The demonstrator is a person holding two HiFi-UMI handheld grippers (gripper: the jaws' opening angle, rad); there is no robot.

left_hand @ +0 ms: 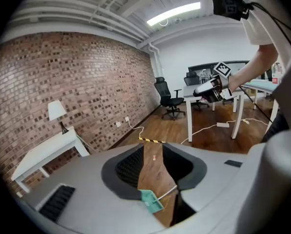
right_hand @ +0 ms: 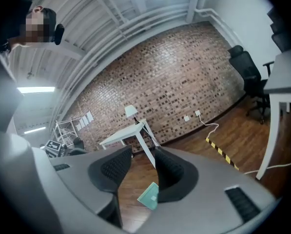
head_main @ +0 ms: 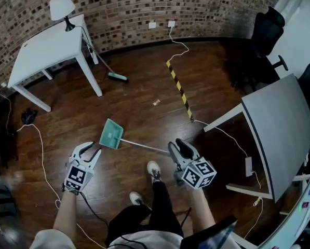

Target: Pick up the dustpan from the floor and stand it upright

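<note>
A teal dustpan (head_main: 111, 134) lies flat on the wooden floor, its thin pale handle (head_main: 144, 146) running right toward my right gripper (head_main: 180, 147). That gripper hovers above the handle's end, jaws apart and empty. My left gripper (head_main: 87, 150) is just left of the pan, also open and empty. In the left gripper view the dustpan (left_hand: 151, 201) shows low between the parted jaws, untouched. Seen from the right gripper view, the pan (right_hand: 149, 195) lies on the floor beyond the open jaws.
A white table (head_main: 51, 48) with a lamp (head_main: 61, 7) stands at the back left, a broom (head_main: 107, 66) leaning against it. A grey desk (head_main: 279, 131) is at right, black chairs (head_main: 264, 35) behind it. Yellow-black tape (head_main: 178, 88) and white cables (head_main: 43, 160) cross the floor. My shoes (head_main: 153, 170) are near the handle.
</note>
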